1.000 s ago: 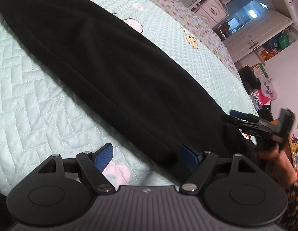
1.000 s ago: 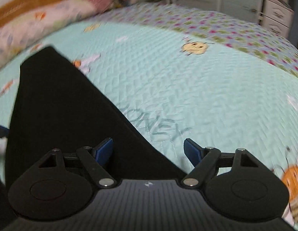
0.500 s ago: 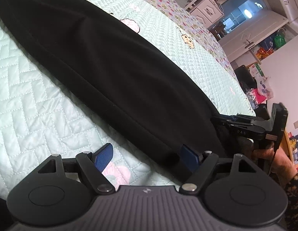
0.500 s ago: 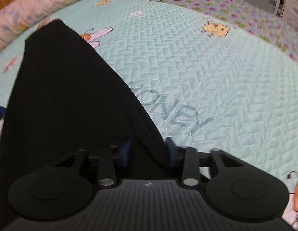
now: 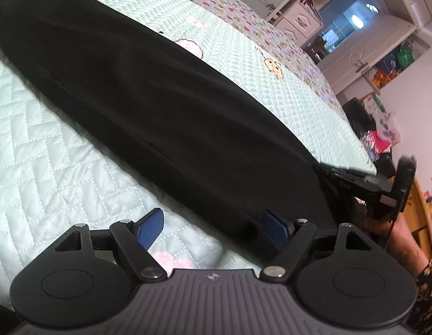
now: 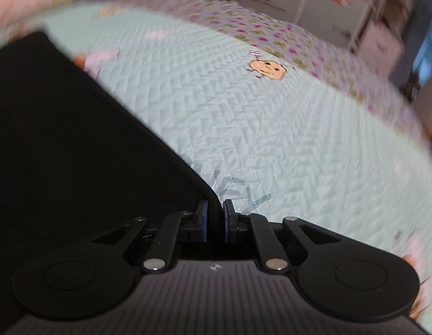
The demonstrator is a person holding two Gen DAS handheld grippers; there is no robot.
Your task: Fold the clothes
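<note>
Black garment laid long across the quilted bed, one corner pinched.

The black garment (image 5: pixel 165 106) lies on the mint quilt (image 5: pixel 34 150), its long axis running from far left to near right in the left wrist view. The left tongs (image 5: pixel 213 227) are spread wide over its near edge. The right tongs (image 6: pixel 214 219) are pressed together, pinching the garment's near corner.

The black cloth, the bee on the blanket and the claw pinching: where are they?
black cloth (image 5: pixel 165 106): left wrist view, middle of fabric.
bee (image 6: pixel 267 69): right wrist view, its body.
right claw (image 6: pixel 215 217): right wrist view, between fingertips.
</note>
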